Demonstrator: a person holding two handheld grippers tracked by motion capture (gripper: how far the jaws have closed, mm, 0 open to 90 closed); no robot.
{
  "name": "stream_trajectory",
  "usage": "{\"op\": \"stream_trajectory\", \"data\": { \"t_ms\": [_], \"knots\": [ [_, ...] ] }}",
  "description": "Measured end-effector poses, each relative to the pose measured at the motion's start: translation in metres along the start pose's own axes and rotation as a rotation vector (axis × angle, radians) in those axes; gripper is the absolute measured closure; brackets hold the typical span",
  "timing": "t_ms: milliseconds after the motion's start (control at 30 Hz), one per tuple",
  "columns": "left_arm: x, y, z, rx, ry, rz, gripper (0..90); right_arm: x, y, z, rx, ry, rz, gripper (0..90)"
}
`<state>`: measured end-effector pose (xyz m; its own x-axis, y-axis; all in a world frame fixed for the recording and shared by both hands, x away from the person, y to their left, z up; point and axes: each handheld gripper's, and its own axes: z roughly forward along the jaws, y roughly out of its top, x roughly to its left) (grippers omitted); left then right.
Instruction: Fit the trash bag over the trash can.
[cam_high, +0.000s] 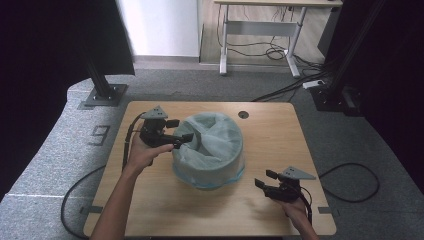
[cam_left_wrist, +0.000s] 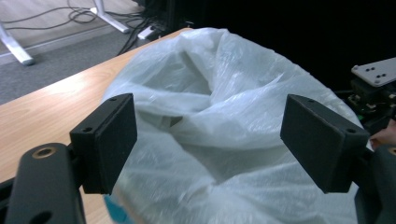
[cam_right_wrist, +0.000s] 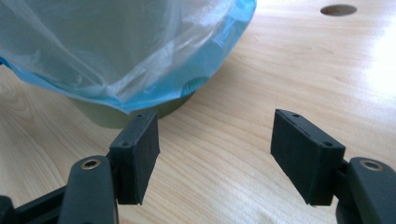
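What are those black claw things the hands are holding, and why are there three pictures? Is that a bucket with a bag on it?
The claws are grippers that a person squeezes by hand. One picture looks down from above the wooden table. The other two come from little cameras riding on each gripper. Yes: a bin stands on the table, covered by a thin plastic bag with a blue edge. The left gripper is at the bag's top, jaws open, pinching nothing yet. The right gripper waits open near the bin's bottom, holding nothing.

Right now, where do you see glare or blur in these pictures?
Right gripper view: glare washes out the table at upper right. Left gripper view: the bag blurs toward the bottom edge. High view: dark at both sides, bag softly lit.
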<state>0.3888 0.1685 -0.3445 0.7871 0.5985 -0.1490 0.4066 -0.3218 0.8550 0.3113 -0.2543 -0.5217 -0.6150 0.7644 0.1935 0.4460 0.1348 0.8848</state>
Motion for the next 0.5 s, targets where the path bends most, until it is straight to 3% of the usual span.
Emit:
{"op": "stream_trajectory", "data": {
  "t_ms": [33, 200, 500],
  "knots": [
    [0.001, 0.003, 0.002, -0.004, -0.022, -0.007, 19.7, 0.000, 0.000, 0.000, 0.002, -0.002, 0.003, 31.4],
    [0.004, 0.012, 0.010, -0.010, -0.040, -0.023, 20.9, -0.002, -0.001, -0.005, -0.006, -0.013, 0.018, 31.4],
    [0.002, 0.032, 0.037, 0.051, -0.012, -0.024, 22.9, -0.005, -0.002, -0.008, -0.010, -0.029, 0.031, 31.2]
  ]
}}
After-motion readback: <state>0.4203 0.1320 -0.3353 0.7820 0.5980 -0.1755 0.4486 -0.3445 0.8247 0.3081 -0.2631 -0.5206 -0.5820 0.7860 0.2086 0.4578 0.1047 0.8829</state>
